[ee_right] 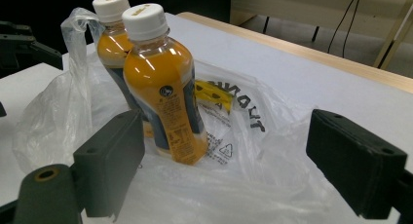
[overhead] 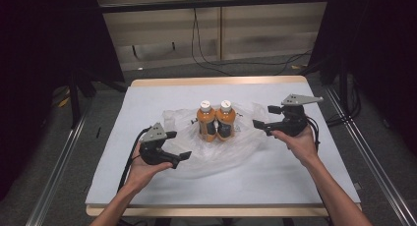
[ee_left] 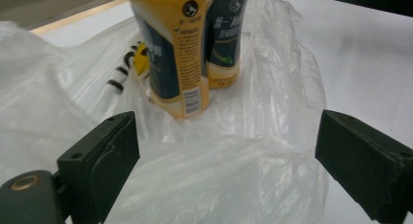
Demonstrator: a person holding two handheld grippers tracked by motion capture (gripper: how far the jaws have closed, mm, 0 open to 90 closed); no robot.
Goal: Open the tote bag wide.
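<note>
Two orange juice bottles [overhead: 216, 120] with white caps are standing upright, touching side by side, on a crumpled clear plastic bag [overhead: 196, 152] at the centre of the frame on a white table [overhead: 305, 172]. The left gripper [overhead: 179, 146], lower left, and the right gripper [overhead: 263, 116], right of centre, are both hovering beside the bag with jaws spread wide, gripping nothing.

Upright bottles [overhead: 216, 120] and crumpled bag [overhead: 246, 147] block the centre.
</note>
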